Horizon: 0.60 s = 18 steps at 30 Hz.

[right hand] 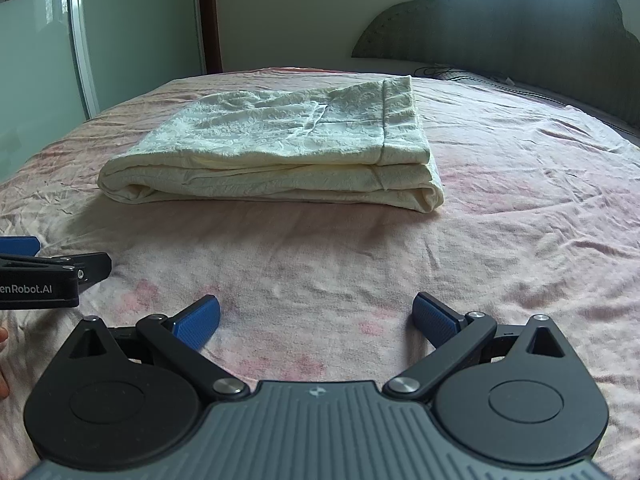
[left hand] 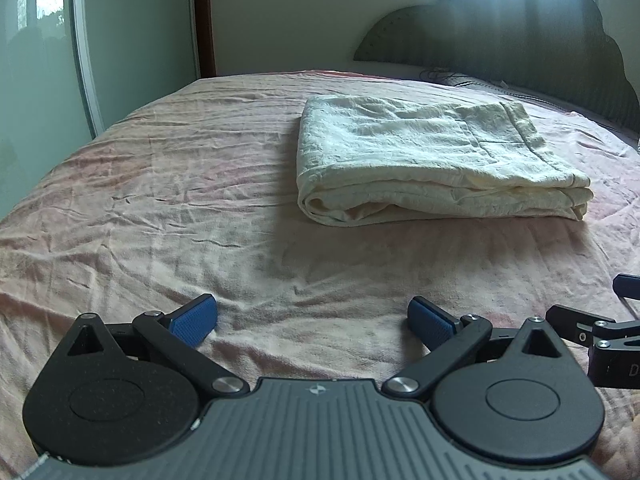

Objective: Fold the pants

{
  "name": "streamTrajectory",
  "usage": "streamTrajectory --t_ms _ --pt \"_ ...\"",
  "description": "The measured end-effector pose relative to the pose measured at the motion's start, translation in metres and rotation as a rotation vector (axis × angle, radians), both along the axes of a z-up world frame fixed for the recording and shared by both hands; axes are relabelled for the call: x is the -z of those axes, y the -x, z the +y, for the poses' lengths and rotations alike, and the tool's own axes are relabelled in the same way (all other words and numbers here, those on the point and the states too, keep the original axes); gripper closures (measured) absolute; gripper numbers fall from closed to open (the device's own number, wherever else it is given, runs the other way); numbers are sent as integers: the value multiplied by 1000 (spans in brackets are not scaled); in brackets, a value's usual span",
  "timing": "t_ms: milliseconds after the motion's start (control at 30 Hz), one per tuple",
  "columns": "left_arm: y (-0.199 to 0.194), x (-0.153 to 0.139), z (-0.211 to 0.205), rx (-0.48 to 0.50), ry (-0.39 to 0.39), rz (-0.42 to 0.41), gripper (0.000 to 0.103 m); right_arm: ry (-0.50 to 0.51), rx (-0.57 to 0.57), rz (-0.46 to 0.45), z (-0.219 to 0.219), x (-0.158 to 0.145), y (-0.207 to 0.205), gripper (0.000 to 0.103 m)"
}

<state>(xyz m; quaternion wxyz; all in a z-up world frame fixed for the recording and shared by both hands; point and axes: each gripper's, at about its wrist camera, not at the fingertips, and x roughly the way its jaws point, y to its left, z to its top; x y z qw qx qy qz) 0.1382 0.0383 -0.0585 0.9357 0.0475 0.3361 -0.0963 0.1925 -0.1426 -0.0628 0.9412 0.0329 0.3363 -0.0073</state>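
Both grippers' fingers (left hand: 194, 320) spread, folded pants (left hand: 432, 160) ahead, apart.

Crinkled cloth pants (left hand: 432, 152), wrinkled bedsheet (left hand: 160, 208).

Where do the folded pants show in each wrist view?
Left wrist: the pants lie right of centre on the pink sheet, ahead of the open left gripper.
Right wrist: the pants lie left of centre, ahead of the open right gripper.
Shared landmark: the dark headboard, upper right in both.
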Motion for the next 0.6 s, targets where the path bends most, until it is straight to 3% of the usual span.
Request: streamTrajectory --t_ms 600 --pt "-1 1 -2 2 -22 3 0 0 1 0 0 0 0 0"
